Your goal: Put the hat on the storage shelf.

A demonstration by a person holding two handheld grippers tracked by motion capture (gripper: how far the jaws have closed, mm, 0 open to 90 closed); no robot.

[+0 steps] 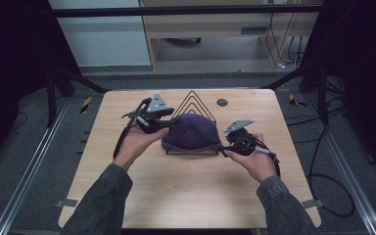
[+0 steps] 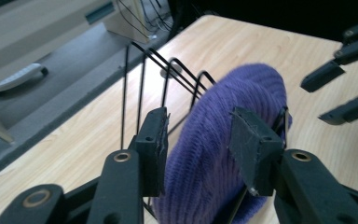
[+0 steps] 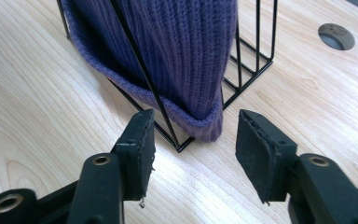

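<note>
Purple beanie [image 2: 214, 140] sits between the parted left claw [image 2: 200, 140] — untouched.

Dim overhead light leaves the surroundings of the table [image 1: 186, 196] nearly black in the high view, while both gripper views are brighter and softly blurred, with faint shadows beside the purple hat [image 3: 186, 56].

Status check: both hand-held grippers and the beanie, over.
Left hand-held gripper open, jaws straddling purple beanie. Right hand-held gripper open, short of its hem. Beanie draped over black wire rack. Nothing in the way.
</note>
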